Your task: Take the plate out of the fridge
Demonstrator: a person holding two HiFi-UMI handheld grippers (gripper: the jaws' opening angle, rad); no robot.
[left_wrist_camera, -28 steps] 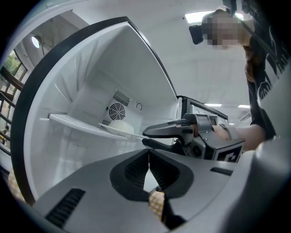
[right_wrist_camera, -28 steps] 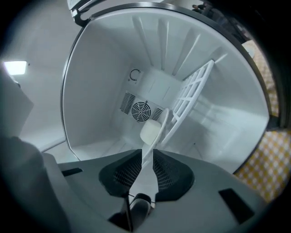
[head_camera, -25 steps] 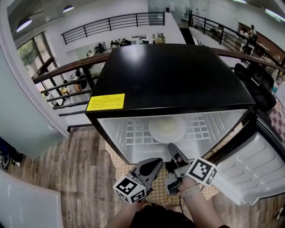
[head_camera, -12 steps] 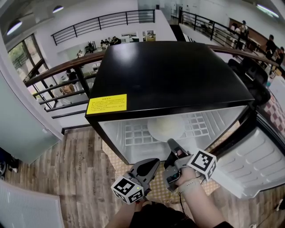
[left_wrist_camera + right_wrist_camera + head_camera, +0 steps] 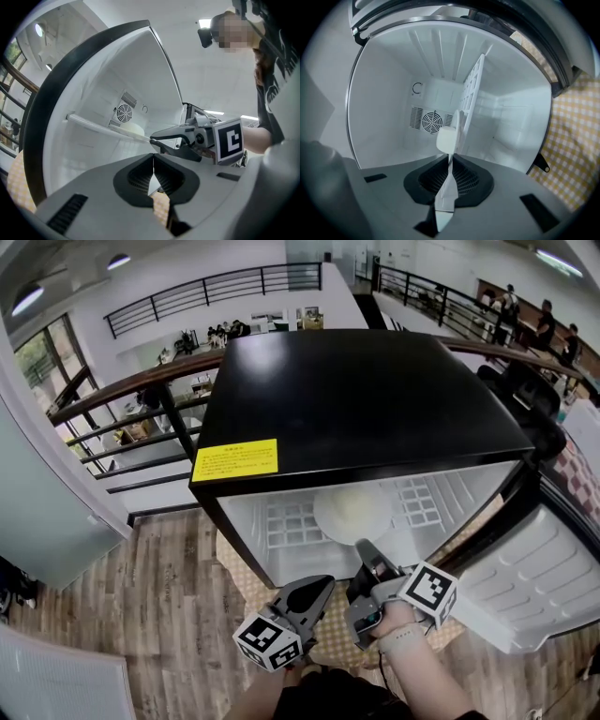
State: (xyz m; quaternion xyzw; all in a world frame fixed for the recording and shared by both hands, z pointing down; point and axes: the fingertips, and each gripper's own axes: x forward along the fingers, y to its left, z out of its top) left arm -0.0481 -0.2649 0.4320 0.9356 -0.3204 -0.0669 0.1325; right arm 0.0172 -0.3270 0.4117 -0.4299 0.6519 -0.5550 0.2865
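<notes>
Inside the open fridge [image 5: 356, 399], the plate [image 5: 352, 512] lies on the wire shelf [image 5: 289, 521], just ahead of the right hand-held gripper [image 5: 362, 547]. Its jaws are pressed together, as are the left hand-held gripper's [image 5: 327, 581].

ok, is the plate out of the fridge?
No, the plate lies on the wire shelf inside the open fridge.

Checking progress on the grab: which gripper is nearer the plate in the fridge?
Right. The right gripper reaches the plate's near rim on the shelf; the left gripper sits outside the fridge, below and left of the plate.
</notes>
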